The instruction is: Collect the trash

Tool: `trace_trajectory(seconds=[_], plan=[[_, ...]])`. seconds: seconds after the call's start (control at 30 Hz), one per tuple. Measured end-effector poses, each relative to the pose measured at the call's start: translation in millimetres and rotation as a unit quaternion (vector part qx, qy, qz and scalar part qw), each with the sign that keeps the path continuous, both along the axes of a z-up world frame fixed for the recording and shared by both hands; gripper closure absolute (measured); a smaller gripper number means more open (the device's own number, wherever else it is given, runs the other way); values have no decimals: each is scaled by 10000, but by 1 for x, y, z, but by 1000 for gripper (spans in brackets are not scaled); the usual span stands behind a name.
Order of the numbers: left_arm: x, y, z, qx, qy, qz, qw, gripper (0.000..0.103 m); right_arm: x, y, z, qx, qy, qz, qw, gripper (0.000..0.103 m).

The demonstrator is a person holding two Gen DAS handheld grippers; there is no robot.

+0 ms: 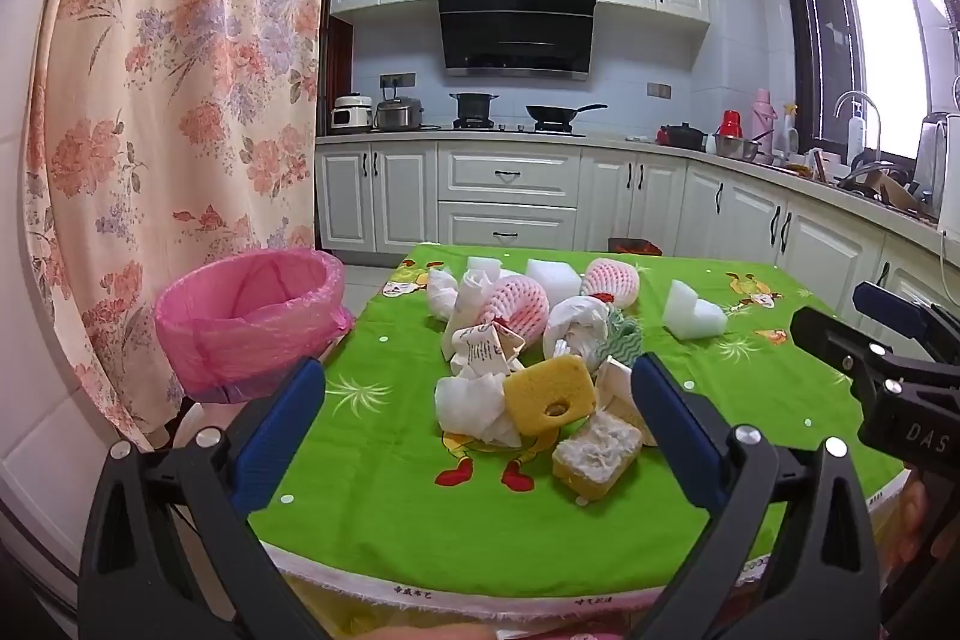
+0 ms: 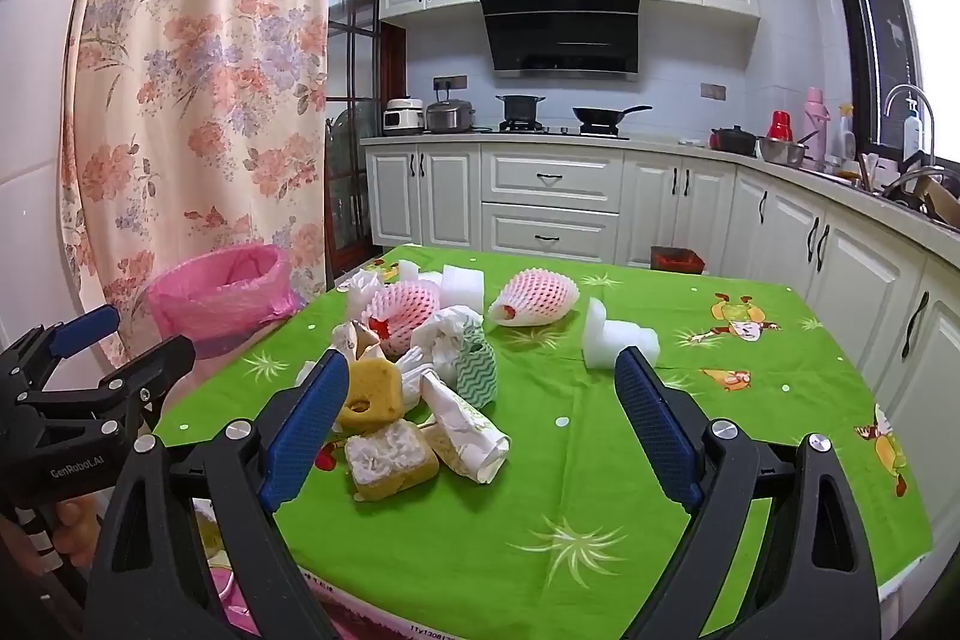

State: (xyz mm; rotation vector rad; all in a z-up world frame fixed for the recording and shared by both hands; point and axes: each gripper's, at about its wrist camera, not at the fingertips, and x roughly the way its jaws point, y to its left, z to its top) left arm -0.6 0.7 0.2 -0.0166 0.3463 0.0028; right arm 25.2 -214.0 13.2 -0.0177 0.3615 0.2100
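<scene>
A heap of trash lies on the green tablecloth (image 1: 390,460): a yellow sponge with a hole (image 1: 549,397), a torn sponge block (image 1: 597,451), crumpled white paper (image 1: 471,409), pink foam fruit nets (image 1: 516,307) and white foam blocks (image 1: 693,313). A bin with a pink bag (image 1: 252,319) stands off the table's left edge. My left gripper (image 1: 477,382) is open, hovering before the heap. My right gripper (image 2: 480,376) is open too, above the table's near side, with the torn sponge (image 2: 393,457) and a rolled paper wrapper (image 2: 465,427) below its fingers.
A flowered curtain (image 1: 180,100) hangs at the left behind the bin. White kitchen cabinets (image 1: 507,193), a stove with pans and a counter with a sink run along the back and right. A lone foam net (image 2: 534,307) lies apart, mid-table.
</scene>
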Motion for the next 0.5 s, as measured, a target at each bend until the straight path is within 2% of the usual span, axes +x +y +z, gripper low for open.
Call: trace_trajectory(seconds=[0.5], plan=[[1,7,2,26,-13,-7,10000,4,0,2,-1,42,27,15,10000,18]])
